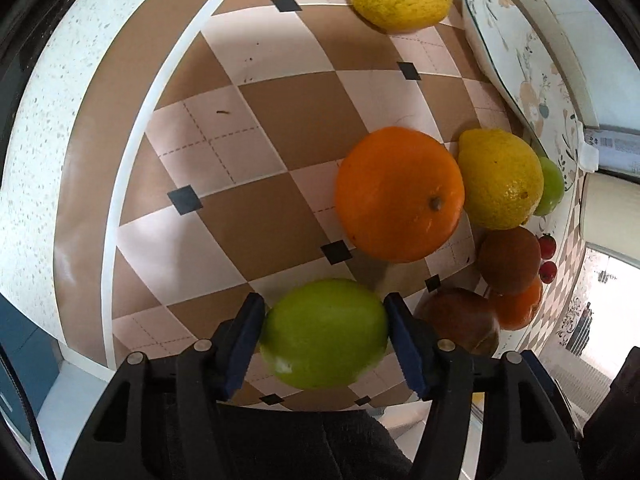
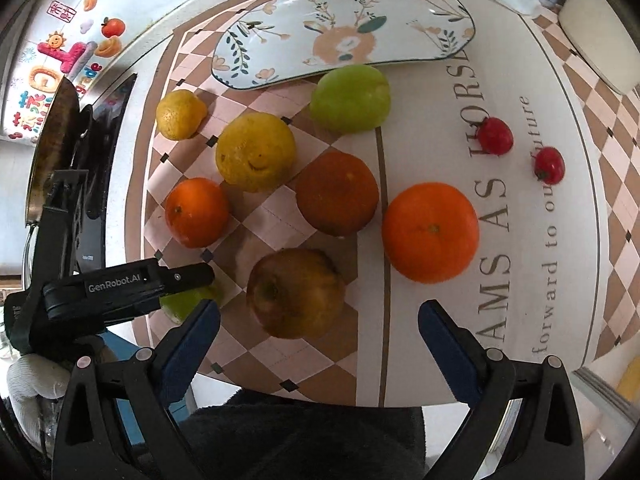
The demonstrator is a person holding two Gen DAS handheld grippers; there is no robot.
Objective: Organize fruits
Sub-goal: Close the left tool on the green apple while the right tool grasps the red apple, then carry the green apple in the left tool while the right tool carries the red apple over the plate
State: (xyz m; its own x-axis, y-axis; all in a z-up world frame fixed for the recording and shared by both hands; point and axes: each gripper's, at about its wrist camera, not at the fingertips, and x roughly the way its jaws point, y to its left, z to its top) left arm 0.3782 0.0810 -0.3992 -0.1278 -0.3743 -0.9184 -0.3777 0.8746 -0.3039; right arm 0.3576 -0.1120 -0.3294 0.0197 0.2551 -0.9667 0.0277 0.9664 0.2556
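Note:
My left gripper (image 1: 325, 334) is shut on a green apple (image 1: 324, 332) just above the checkered mat; it also shows at the left of the right wrist view (image 2: 188, 300), half hidden by the left gripper's body. My right gripper (image 2: 319, 320) is open and empty, with a brownish apple (image 2: 294, 292) just ahead between its fingers. On the mat lie two oranges (image 2: 430, 232) (image 2: 196, 212), two lemons (image 2: 256, 152) (image 2: 180, 114), a dark brown fruit (image 2: 338, 194), a second green apple (image 2: 350, 98) and two small red fruits (image 2: 495, 135) (image 2: 550, 165).
A long floral plate (image 2: 400, 12) lies at the far edge of the mat, touching the far green apple. A dark pan (image 2: 52, 132) stands at the left. A white container (image 2: 600, 40) sits at the far right. The mat's printed white band (image 2: 520, 200) runs to the right.

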